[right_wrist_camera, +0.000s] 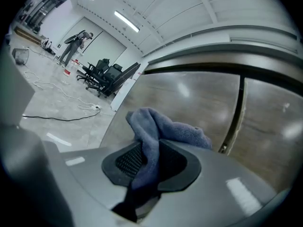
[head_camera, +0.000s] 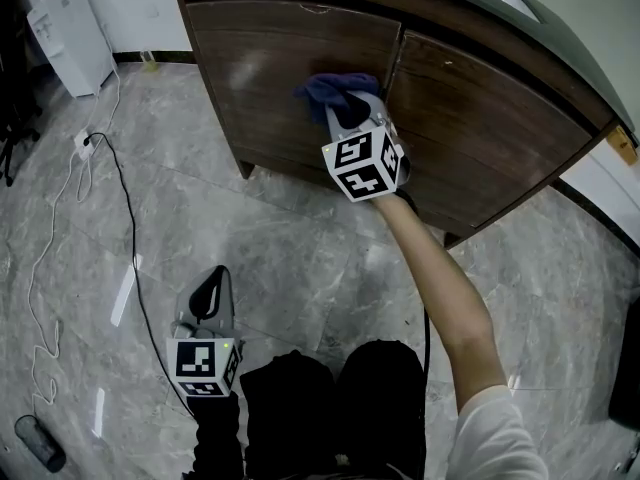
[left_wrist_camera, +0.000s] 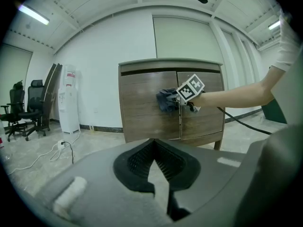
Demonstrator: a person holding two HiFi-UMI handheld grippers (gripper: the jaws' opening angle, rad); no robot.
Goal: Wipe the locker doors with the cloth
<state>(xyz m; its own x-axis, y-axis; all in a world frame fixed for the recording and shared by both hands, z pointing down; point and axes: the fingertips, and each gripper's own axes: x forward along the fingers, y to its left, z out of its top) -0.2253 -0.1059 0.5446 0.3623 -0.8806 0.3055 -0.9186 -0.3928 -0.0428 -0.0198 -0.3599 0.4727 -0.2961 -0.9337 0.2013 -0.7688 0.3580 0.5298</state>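
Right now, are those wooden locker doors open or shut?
Shut. The left door and right door lie flush, with only a thin seam between them.

Soft, napped blue cloth (right_wrist_camera: 165,129); locker doors (head_camera: 290,78) of dark wood grain with a satin sheen; floor (head_camera: 290,258) of glossy, veined grey stone-look tile.

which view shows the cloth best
The right gripper view: the cloth fills the middle, pinched in the right gripper. The head view shows a blue bunch against a door; the left gripper view shows it small and far.
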